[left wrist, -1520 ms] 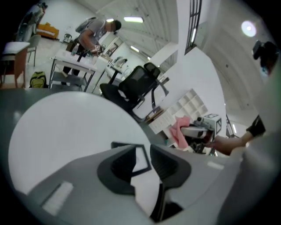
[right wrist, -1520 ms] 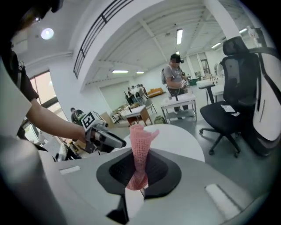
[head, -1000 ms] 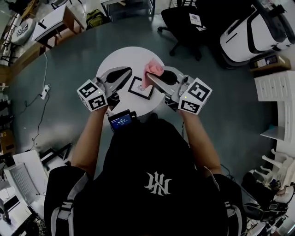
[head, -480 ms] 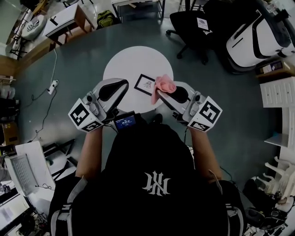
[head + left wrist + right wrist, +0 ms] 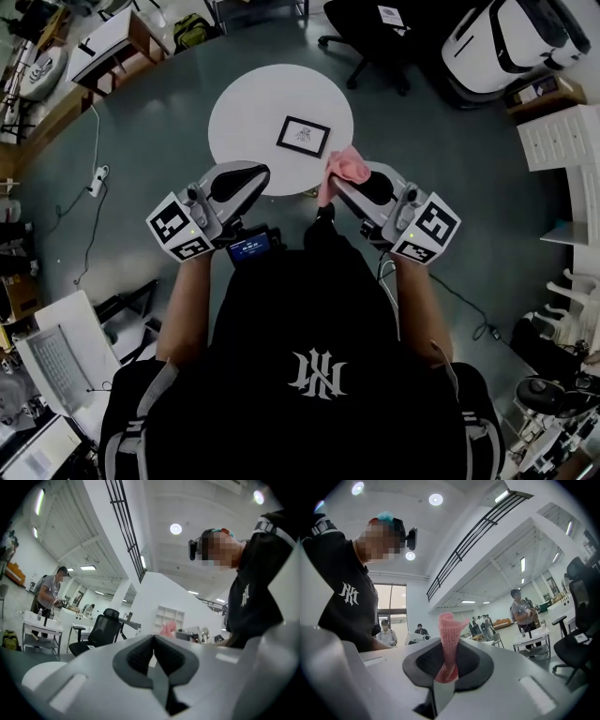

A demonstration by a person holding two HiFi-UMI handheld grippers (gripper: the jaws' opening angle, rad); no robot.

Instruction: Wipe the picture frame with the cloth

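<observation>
A black picture frame (image 5: 303,136) with a white mat lies flat on the round white table (image 5: 248,117), right of its centre. My right gripper (image 5: 335,181) is shut on a pink cloth (image 5: 344,167) (image 5: 450,641); it hangs at the table's near right edge, pulled back from the frame. The cloth stands up bunched between the right jaws in the right gripper view. My left gripper (image 5: 246,173) is shut with nothing in it, over the table's near edge; its closed jaws point up at the ceiling in the left gripper view (image 5: 153,651).
Black office chairs (image 5: 375,33) stand beyond the table. A desk (image 5: 117,42) is at the far left, a white cabinet (image 5: 558,141) at the right. A power strip (image 5: 94,180) and cable lie on the grey floor. Other people stand in the room (image 5: 47,592).
Both grippers have drawn back toward me, off the table. The cloth has left the frame's right edge. The frame lies uncovered and farther from the grippers.
</observation>
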